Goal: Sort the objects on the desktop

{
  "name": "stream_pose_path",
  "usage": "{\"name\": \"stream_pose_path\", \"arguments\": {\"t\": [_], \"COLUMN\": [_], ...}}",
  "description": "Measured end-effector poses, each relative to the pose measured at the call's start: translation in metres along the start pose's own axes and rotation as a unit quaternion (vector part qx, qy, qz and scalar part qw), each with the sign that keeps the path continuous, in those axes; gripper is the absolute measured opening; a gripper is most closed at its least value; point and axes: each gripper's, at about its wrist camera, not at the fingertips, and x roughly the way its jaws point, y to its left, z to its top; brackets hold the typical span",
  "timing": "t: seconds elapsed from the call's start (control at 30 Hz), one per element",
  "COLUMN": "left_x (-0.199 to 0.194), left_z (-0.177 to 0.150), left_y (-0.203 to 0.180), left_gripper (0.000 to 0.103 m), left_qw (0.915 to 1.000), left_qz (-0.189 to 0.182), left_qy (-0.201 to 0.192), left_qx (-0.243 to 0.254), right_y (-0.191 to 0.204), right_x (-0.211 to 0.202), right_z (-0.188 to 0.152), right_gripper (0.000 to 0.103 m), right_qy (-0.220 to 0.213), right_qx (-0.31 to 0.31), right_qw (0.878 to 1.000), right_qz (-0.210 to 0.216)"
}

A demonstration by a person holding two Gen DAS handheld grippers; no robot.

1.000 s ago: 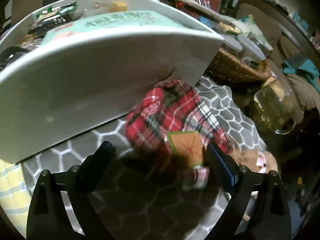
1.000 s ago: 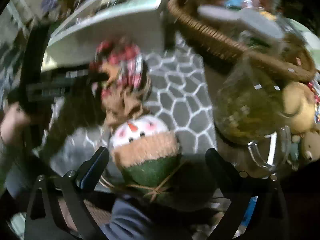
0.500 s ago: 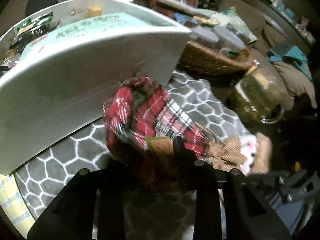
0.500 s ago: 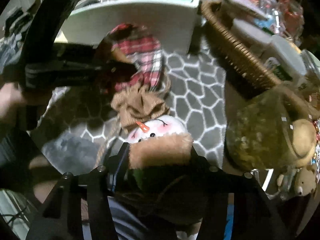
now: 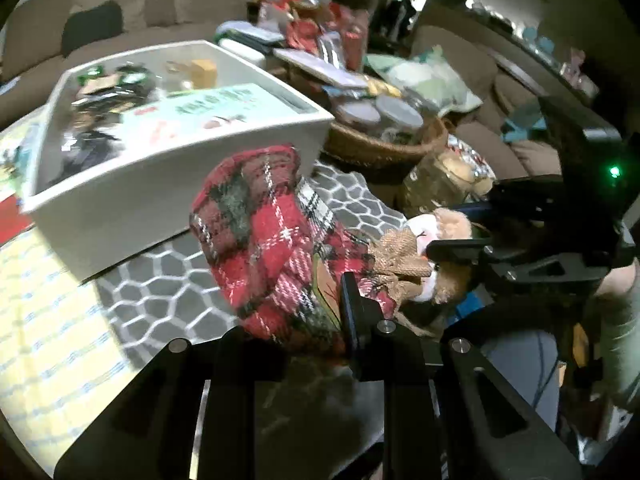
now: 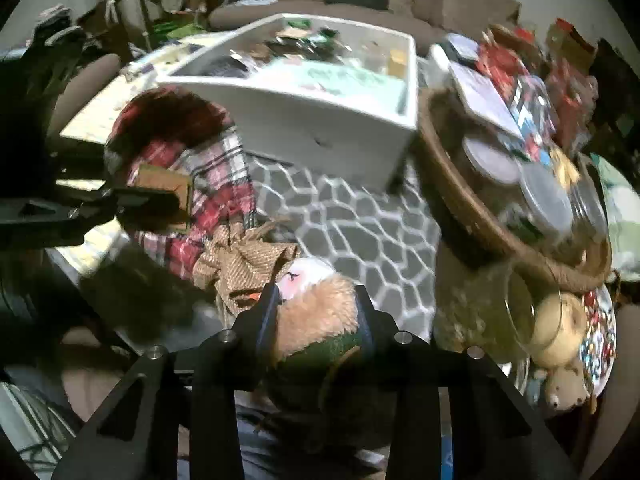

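Observation:
A snowman doll has a red plaid body (image 5: 260, 232), a burlap scarf (image 6: 244, 264), a white face (image 6: 308, 276) and a tan fur-brimmed green hat (image 6: 320, 316). It hangs above the grey honeycomb mat (image 6: 352, 220). My left gripper (image 5: 312, 312) is shut on the plaid body by its tan tag; one finger is hidden behind the cloth. In the right wrist view the left gripper (image 6: 160, 200) reaches in from the left. My right gripper (image 6: 318, 300) is closing, its pads pressing the fur hat between them. The left wrist view shows the right gripper (image 5: 452, 240) at the right.
A white box (image 5: 140, 184) full of packets stands just behind the doll. To its right are a wicker basket (image 6: 472, 208) of lidded jars, a glass jar (image 6: 480, 308) and a small plush bear (image 6: 564, 396). A yellow striped cloth (image 5: 48, 320) lies at the left.
Both grippers went from wide open to closed, the left on the plaid body, the right on the hat. The doll has come up off the mat with both hands.

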Motion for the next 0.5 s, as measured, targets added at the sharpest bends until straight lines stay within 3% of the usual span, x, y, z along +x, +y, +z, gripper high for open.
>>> {"name": "stream_pose_path", "arguments": {"t": [0.3, 0.5], "left_x": [-0.053, -0.066], "left_z": [-0.044, -0.066], "left_y": [0.062, 0.093], "left_gripper": [0.019, 0.019], "left_qw": [0.997, 0.9935], "left_qz": [0.037, 0.063], "left_qy": [-0.017, -0.014], "left_qx": [-0.065, -0.094], "right_y": [0.047, 0.078], "right_x": [0.026, 0.052], "right_z": [0.041, 0.057], "right_gripper": [0.037, 0.037], "right_qy": [-0.011, -0.005], "right_qx": [-0.006, -0.004], "right_qw": [0.998, 0.995], "right_qz": [0.065, 0.098]}}
